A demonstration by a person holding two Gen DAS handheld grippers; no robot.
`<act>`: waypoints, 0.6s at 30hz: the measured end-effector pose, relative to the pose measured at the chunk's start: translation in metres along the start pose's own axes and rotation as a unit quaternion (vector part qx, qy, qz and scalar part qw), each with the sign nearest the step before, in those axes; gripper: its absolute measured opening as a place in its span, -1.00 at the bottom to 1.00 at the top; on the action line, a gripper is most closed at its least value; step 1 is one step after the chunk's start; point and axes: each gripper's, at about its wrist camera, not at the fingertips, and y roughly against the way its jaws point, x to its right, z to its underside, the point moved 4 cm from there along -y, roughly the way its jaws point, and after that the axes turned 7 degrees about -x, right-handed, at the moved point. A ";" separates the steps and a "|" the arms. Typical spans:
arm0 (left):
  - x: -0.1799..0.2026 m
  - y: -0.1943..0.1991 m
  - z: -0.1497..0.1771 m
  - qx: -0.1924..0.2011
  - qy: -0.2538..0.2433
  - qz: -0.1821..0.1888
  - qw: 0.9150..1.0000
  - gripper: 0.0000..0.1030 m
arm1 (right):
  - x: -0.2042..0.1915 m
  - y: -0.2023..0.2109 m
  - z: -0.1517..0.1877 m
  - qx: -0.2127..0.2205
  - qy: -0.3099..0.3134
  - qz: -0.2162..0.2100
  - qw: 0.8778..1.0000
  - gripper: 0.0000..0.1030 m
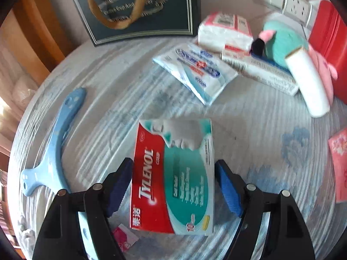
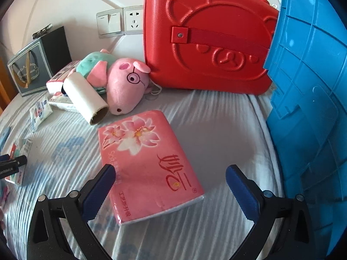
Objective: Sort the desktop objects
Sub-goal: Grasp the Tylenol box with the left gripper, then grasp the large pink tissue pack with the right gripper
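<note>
Glossy cardboard Tylenol box [image 1: 173, 177] (rectangular) lies on ribbed striped cloth [image 1: 108, 108].

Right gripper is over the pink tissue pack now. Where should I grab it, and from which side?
Come from above and take the pink tissue pack across its short width, on the two long edges near the middle. It lies flat on the striped cloth, its long axis running roughly between the open right gripper fingers. It looks soft, so close gently.

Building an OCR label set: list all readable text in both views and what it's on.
"TYLENOL", "COLD", "OTC": medicine box between the left gripper fingers.
"Soft": pink tissue pack; its Chinese print is too stylised to transcribe.
Dark gift bag: script blurred.
Blue-white packet, white carton: unreadable.
</note>
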 end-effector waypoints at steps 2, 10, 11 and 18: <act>-0.001 -0.002 -0.002 0.001 0.008 0.003 1.000 0.60 | -0.003 -0.002 0.002 0.000 0.006 -0.004 1.000 1.00; -0.022 -0.010 0.002 0.024 0.031 0.050 0.998 1.00 | 0.001 -0.023 0.010 -0.019 -0.035 -0.089 0.995 1.00; -0.023 -0.010 0.002 0.020 0.033 0.049 0.998 1.00 | 0.000 -0.022 0.012 -0.013 -0.041 -0.089 0.995 1.00; -0.026 -0.007 0.003 0.016 0.035 0.045 0.998 1.00 | -0.010 -0.022 0.013 -0.005 -0.008 -0.056 0.998 1.00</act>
